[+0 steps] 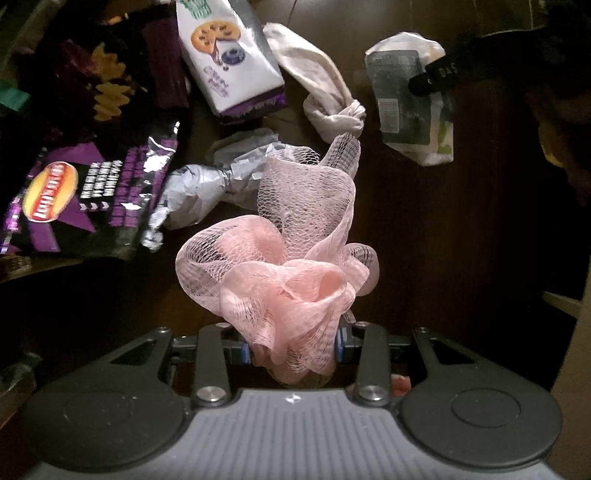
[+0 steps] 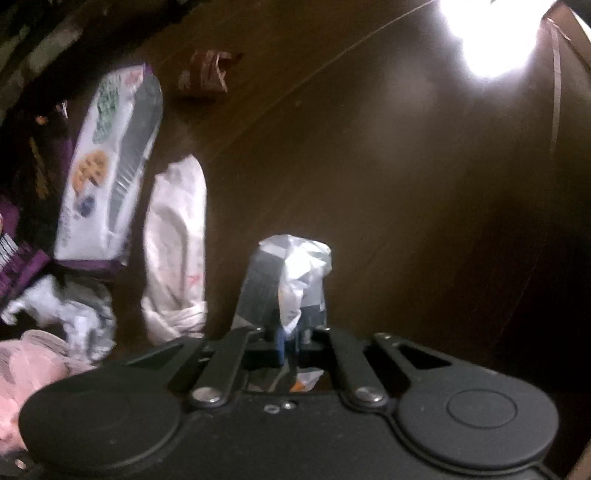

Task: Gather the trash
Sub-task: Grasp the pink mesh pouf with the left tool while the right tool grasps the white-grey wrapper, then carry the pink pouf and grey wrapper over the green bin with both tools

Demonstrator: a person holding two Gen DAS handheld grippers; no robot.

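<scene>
Trash is scattered across a dark wooden surface (image 1: 461, 221), crowded toward the upper left of the left wrist view and thinning out to the right. A purple chip bag (image 1: 74, 199) is seen at the left edge, a white cookie bag (image 1: 229, 62) at the top, a crumpled silver wrapper (image 1: 199, 192) between them, and a knotted white cloth (image 1: 321, 85) just right of the cookie bag. The lower right and centre right of that view are bare wood, giving open room; a pale edge is seen at the far right border.

A pink mesh pouf (image 1: 288, 266) is clamped between the blue-padded fingers of the left gripper (image 1: 293, 350), which are partly closed on its bunched base; the rest of the mesh billows upward in the frame, away from the fingers.

A white and grey packet (image 2: 291, 280) is pinched at its near end by the right gripper (image 2: 288, 347), whose jaws are drawn almost together on the thin film; in the left wrist view the same packet (image 1: 410, 96) is seen at the upper right. The right side of the right wrist view is open dark wood under a bright glare (image 2: 491, 33).
</scene>
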